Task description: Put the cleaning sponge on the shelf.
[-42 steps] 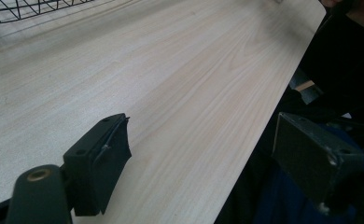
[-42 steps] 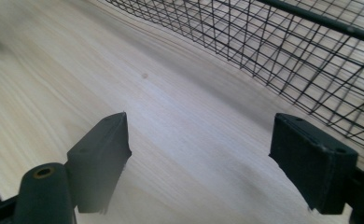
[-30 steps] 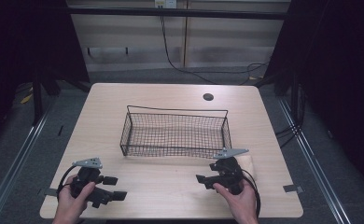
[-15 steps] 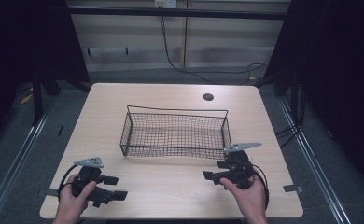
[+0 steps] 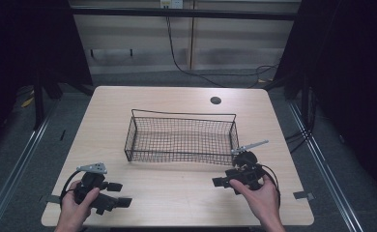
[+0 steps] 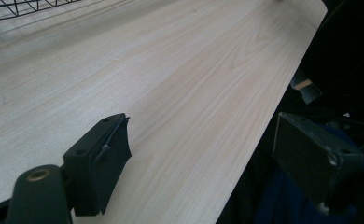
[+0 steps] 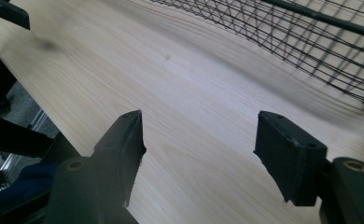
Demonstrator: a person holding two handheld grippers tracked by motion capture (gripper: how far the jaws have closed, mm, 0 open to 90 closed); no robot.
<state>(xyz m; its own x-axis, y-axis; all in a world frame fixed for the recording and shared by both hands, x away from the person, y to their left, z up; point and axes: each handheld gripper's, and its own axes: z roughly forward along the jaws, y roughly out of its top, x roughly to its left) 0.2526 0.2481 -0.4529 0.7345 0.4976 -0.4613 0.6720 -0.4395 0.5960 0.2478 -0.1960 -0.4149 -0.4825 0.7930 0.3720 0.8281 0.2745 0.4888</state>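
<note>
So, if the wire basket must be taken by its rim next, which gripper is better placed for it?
Probably the right gripper: it is open and close to the wire basket, near its front right corner. The left gripper, also open, sits farther away near the table edge.

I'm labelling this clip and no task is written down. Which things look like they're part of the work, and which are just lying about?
Likely part of the work, as a guess:
- black wire mesh basket, empty
- left gripper, fingers open
- right gripper, fingers open

Just there:
- light wooden table
- round dark hole in the tabletop
- black cables on the floor behind the table
</note>
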